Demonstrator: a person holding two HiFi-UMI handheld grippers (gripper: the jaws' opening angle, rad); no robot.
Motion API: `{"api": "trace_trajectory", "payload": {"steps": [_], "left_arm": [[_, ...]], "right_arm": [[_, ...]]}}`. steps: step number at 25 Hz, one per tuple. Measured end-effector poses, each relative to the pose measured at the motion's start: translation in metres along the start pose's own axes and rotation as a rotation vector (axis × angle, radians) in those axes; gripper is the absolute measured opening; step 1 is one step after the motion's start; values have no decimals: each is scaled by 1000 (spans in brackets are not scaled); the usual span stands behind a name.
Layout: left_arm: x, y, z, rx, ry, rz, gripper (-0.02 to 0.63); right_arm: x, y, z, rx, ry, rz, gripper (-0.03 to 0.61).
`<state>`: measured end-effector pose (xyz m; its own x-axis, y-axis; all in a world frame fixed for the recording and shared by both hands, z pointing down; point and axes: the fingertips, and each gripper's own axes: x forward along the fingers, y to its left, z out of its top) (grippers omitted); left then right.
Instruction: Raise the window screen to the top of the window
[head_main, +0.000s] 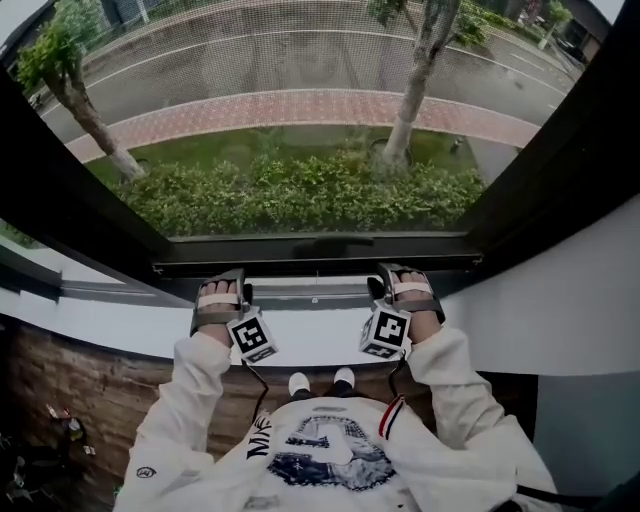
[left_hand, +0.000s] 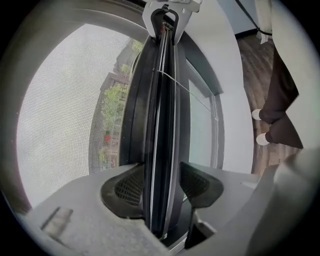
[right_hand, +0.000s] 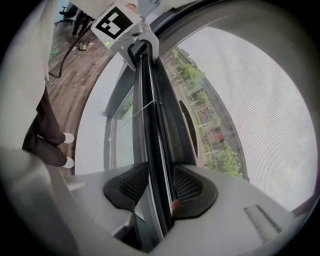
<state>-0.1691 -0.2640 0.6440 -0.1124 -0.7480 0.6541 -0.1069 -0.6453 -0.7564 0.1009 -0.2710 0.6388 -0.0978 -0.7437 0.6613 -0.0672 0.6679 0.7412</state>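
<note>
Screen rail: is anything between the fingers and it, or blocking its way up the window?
Nothing visible. The screen rail sits between the fingers of the left gripper and the right gripper. In the head view nothing crosses the window frame above it, but the top of the window is out of view.

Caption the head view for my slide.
Left gripper and right gripper grip the bottom bar of the window screen, hedge outside.

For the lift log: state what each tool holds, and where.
Both clamp the window screen's bottom rail: left tool left of centre, right tool right of centre.
</note>
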Motion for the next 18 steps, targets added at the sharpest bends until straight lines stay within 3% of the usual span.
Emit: {"api": "trace_trajectory", "payload": {"steps": [18], "left_arm": [[-28, 42, 6, -11, 18, 139, 206]], "right_arm": [[-30, -40, 7, 14, -50, -92, 150]]}}
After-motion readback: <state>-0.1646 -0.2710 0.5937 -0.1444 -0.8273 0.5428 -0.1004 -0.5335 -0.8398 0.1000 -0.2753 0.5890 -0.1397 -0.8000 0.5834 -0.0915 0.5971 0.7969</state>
